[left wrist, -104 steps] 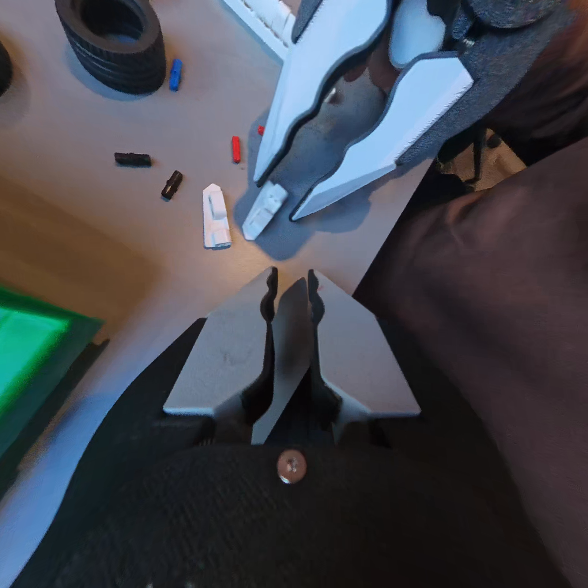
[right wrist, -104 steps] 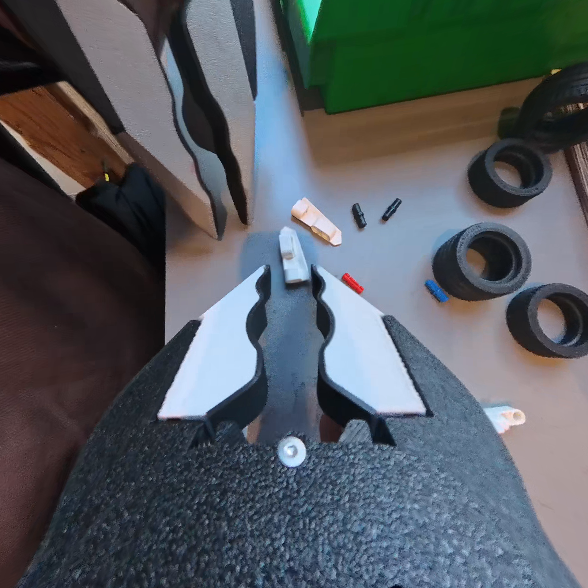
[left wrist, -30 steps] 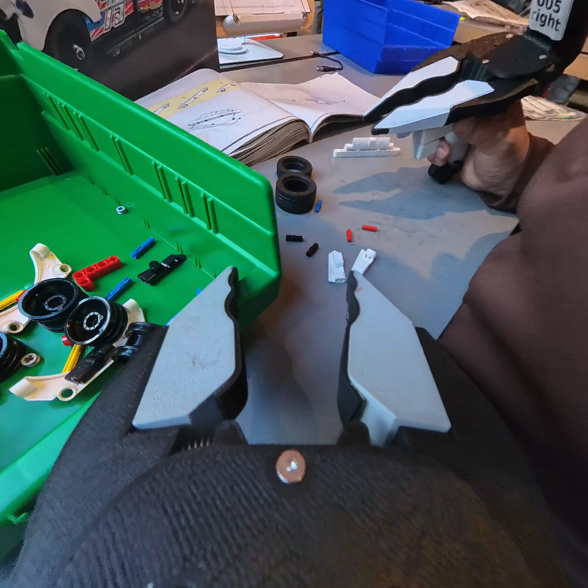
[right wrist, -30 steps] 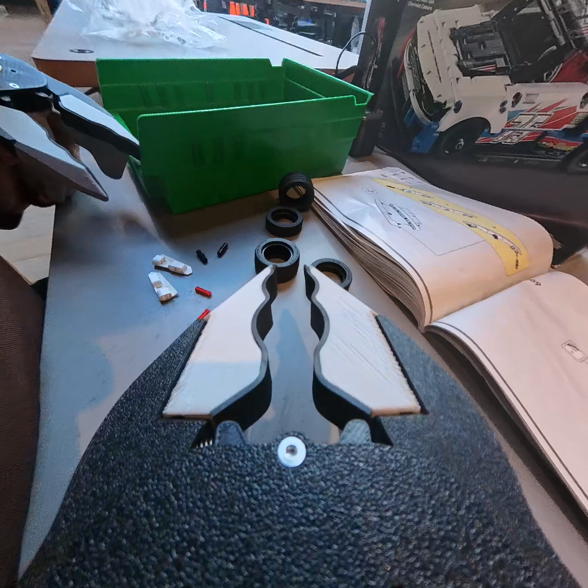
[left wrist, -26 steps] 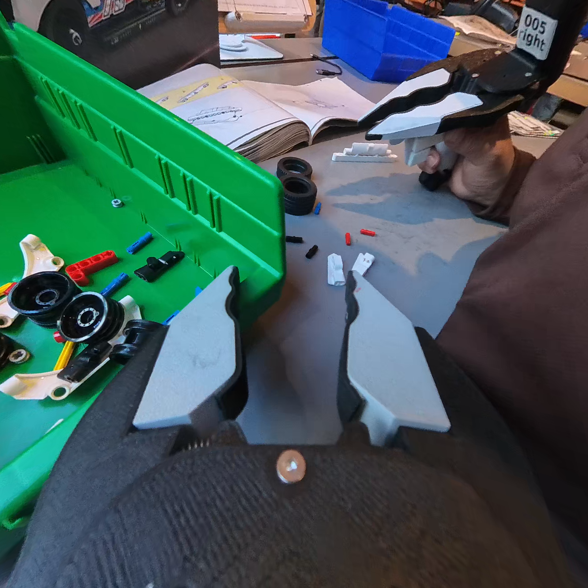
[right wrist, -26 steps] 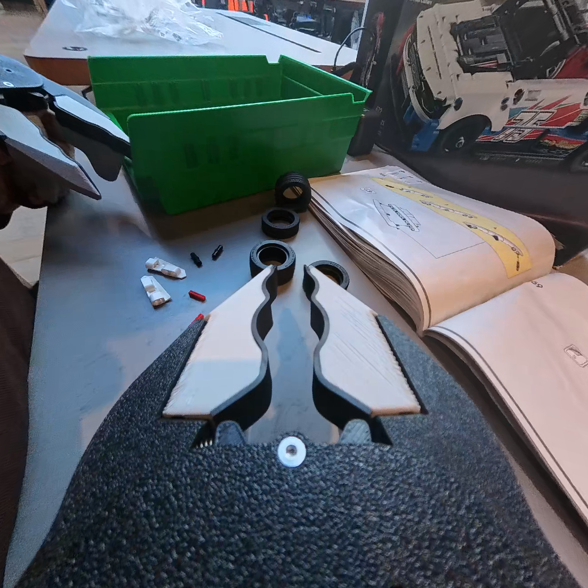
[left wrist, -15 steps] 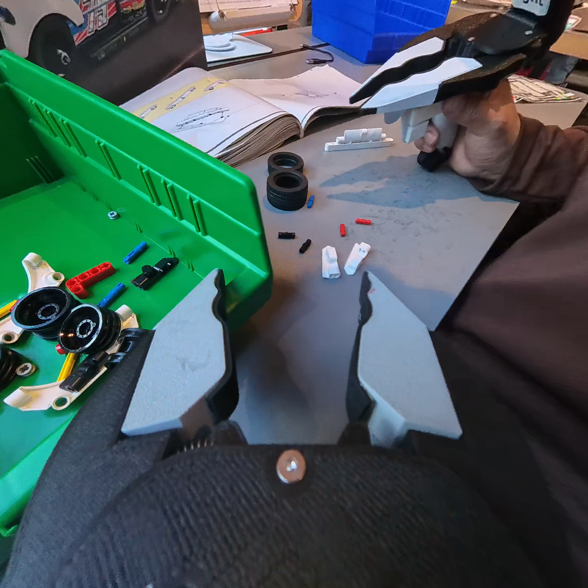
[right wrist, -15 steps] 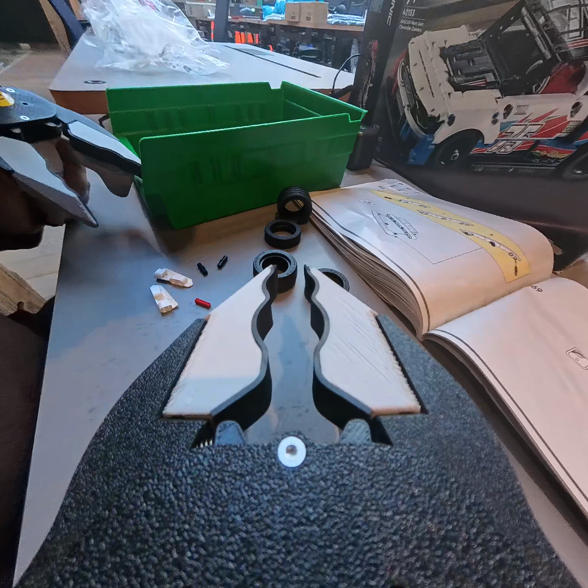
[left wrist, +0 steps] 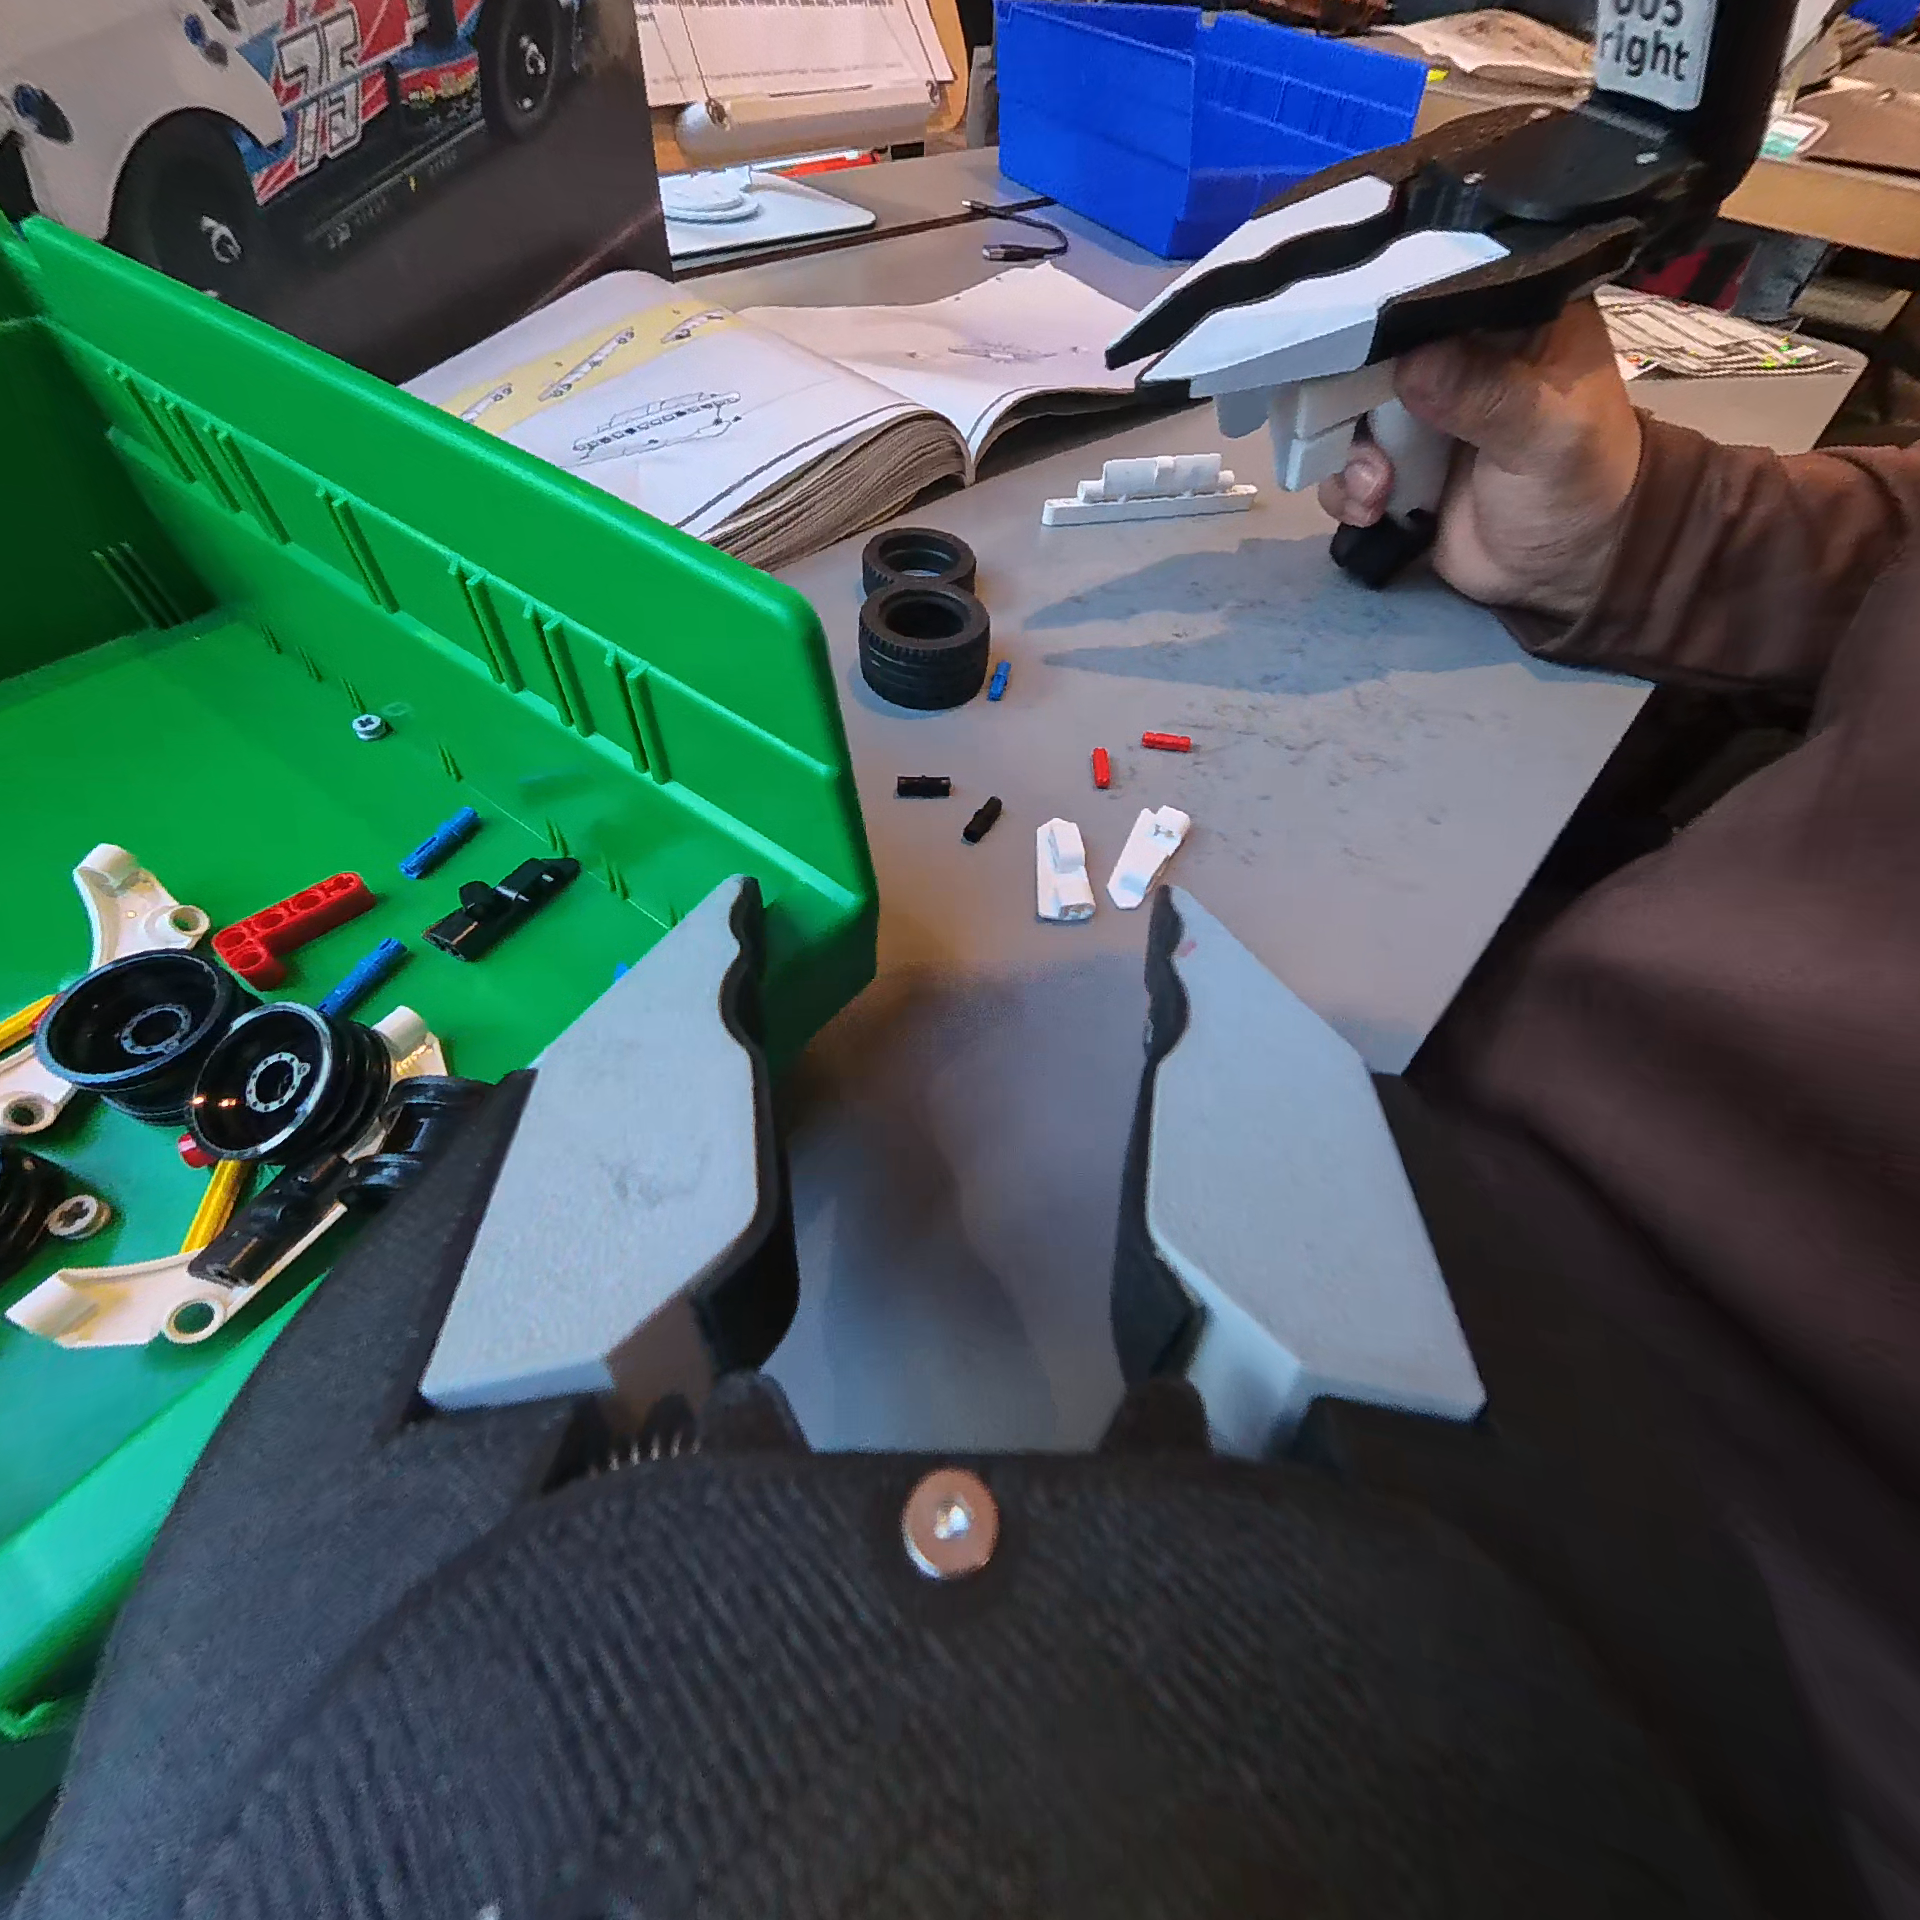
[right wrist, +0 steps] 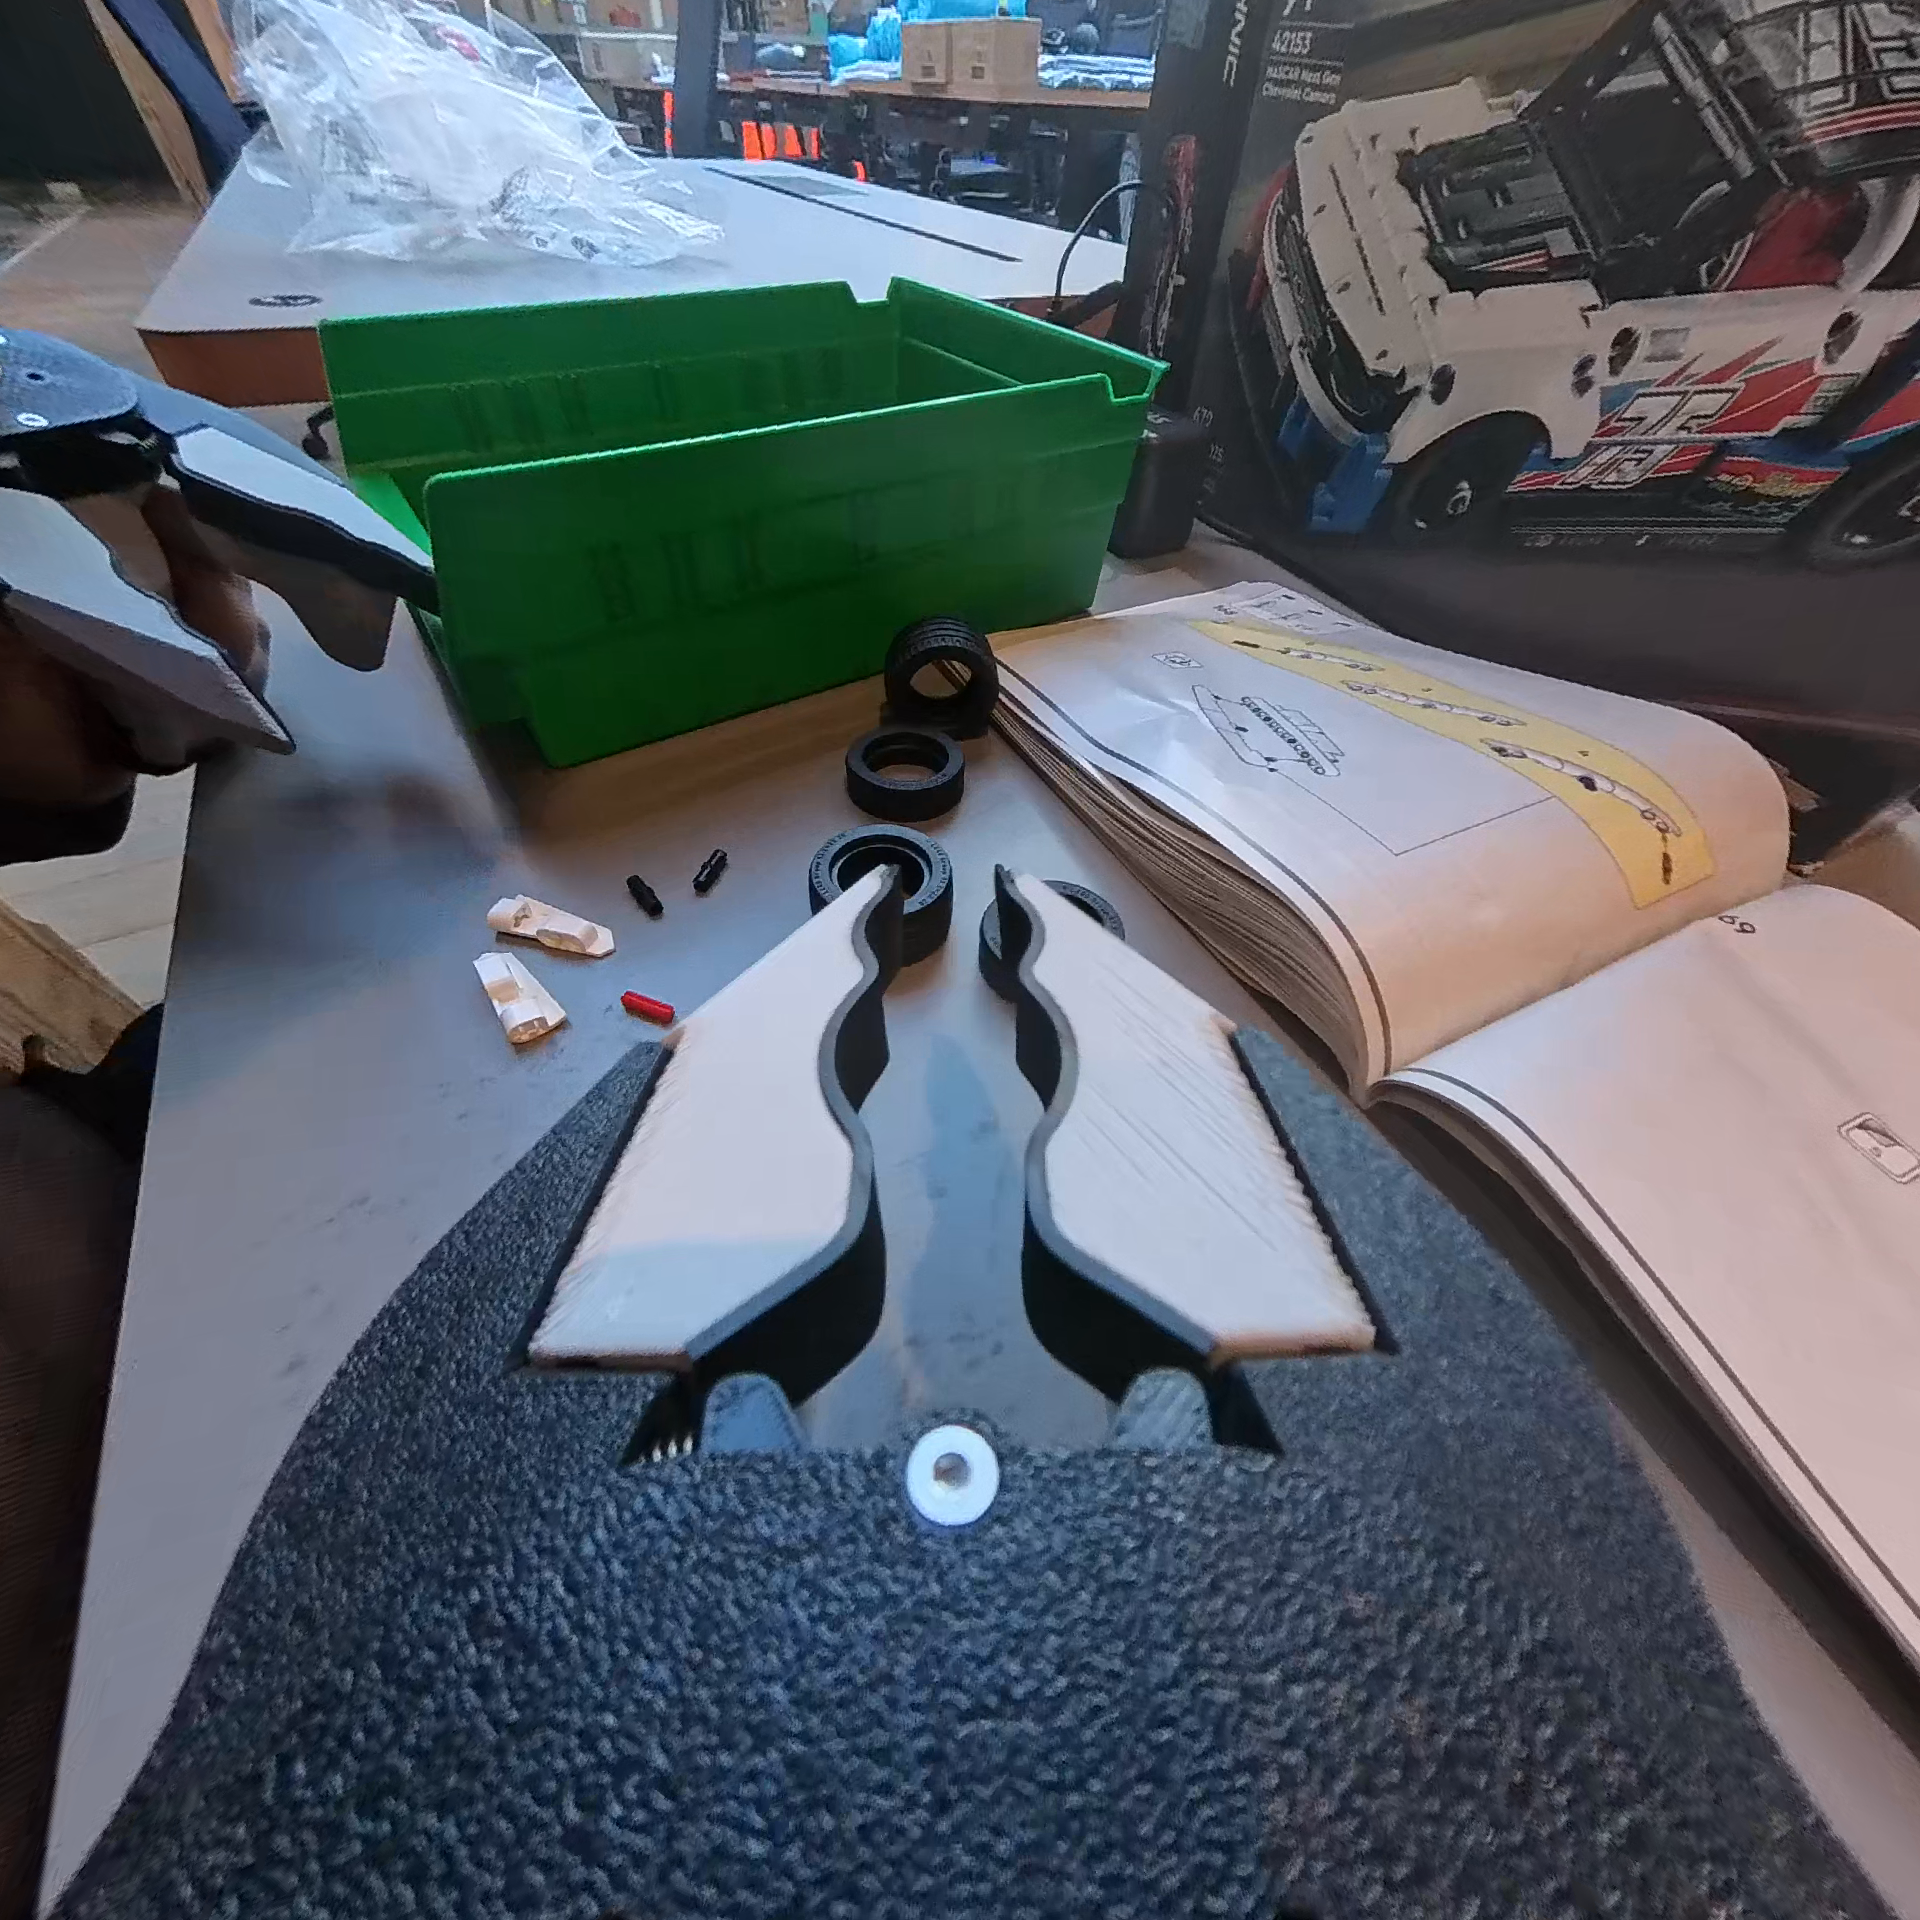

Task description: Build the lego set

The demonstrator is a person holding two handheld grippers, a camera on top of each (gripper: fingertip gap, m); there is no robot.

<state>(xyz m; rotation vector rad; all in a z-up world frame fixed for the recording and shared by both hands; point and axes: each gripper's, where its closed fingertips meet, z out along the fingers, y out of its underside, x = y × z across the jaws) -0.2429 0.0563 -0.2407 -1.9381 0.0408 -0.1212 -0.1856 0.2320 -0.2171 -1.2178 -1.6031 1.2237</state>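
Both tools hang above the grey bench point(left wrist: 1351, 790) holding nothing — the left hand-held gripper point(left wrist: 951, 914) gapes wide, the right hand-held gripper point(right wrist: 940, 883) sits slightly parted. Two white lego pieces point(left wrist: 1101, 868) lie at its 10 o'clock, green bin point(right wrist: 769, 582) at 12.

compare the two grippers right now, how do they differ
The left gripper has its grey fingers spread wide; the right gripper has its white fingers only narrowly parted. The left sits beside the green bin; the right points at the black tires. Both are empty, above the table.
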